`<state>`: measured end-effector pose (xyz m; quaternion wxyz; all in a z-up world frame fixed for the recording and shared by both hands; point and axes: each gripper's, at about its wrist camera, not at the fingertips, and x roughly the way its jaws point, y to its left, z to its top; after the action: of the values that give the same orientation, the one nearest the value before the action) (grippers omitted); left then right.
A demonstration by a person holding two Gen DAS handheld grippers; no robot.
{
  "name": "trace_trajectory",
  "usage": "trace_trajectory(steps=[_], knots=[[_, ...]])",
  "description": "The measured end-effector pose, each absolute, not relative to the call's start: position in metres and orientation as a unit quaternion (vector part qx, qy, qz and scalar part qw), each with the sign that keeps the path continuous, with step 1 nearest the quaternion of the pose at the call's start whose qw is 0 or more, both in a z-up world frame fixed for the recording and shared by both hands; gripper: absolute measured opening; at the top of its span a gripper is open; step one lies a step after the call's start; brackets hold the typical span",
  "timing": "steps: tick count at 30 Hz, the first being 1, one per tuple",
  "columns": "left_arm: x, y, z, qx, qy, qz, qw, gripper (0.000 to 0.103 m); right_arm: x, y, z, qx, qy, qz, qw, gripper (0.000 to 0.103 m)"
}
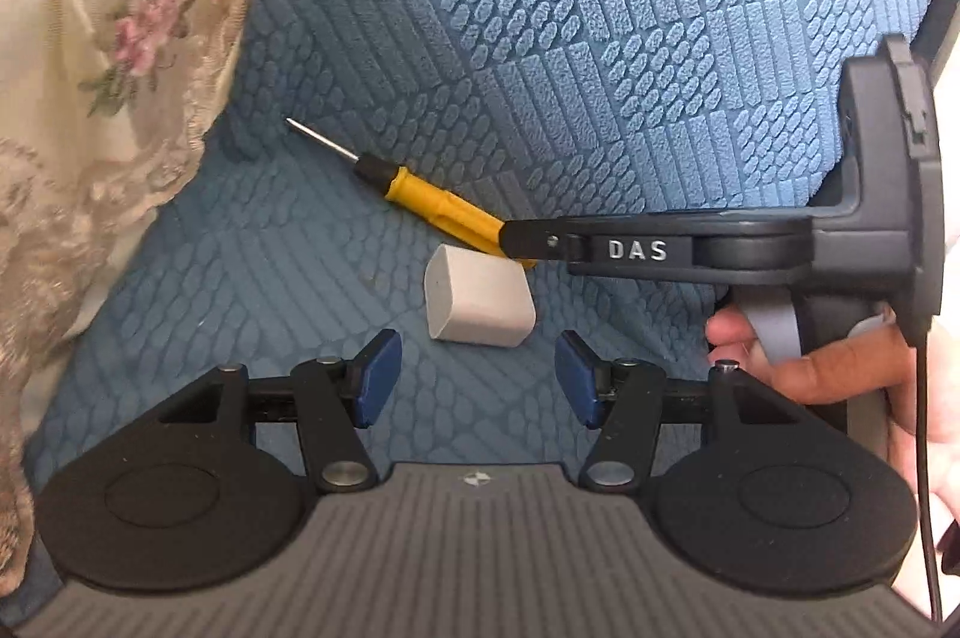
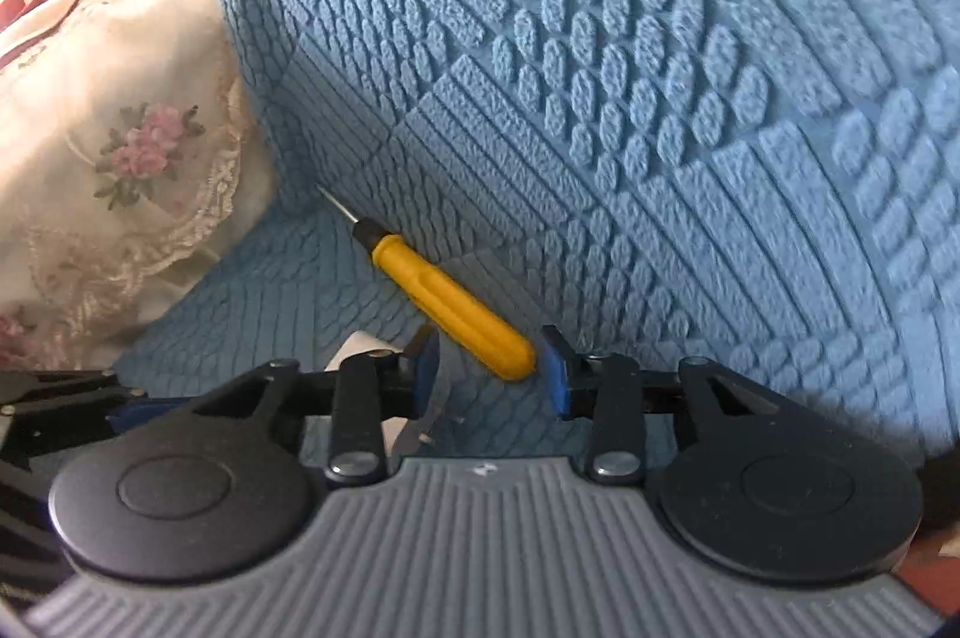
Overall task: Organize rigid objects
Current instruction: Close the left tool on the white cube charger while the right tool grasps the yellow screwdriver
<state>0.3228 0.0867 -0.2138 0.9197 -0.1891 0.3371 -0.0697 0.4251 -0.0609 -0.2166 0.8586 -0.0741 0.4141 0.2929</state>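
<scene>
— Since the yellow screwdriver (image 2: 447, 293) lies slantwise along the crease of the blue sofa cushion (image 2: 660, 98), tip toward the floral cloth (image 2: 138, 146), which hand is nearer?

— The right gripper (image 2: 492, 368): its fingers stand apart around the handle's butt end, not yet closed, level and pointing along the seat.

— And the left gripper (image 1: 477, 377)?

— Open, holding nothing, behind the white block (image 1: 480, 302) just beside the screwdriver's butt.

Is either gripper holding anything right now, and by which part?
Nothing is clamped. The right gripper has its open jaws around the butt end of the screwdriver's yellow handle. The left gripper is open and empty.
</scene>
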Motion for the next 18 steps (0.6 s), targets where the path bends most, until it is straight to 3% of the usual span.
trace_trajectory(steps=[13,18], knots=[[0.348,0.063,-0.220,-0.135,0.338,-0.072,0.929,0.063,0.449,-0.045,-0.236,-0.100,0.445,0.322,0.830,0.040],[0.355,0.058,-0.222,-0.121,0.342,-0.076,0.929,0.062,0.450,-0.044,-0.234,-0.106,0.450,0.321,0.827,0.032]])
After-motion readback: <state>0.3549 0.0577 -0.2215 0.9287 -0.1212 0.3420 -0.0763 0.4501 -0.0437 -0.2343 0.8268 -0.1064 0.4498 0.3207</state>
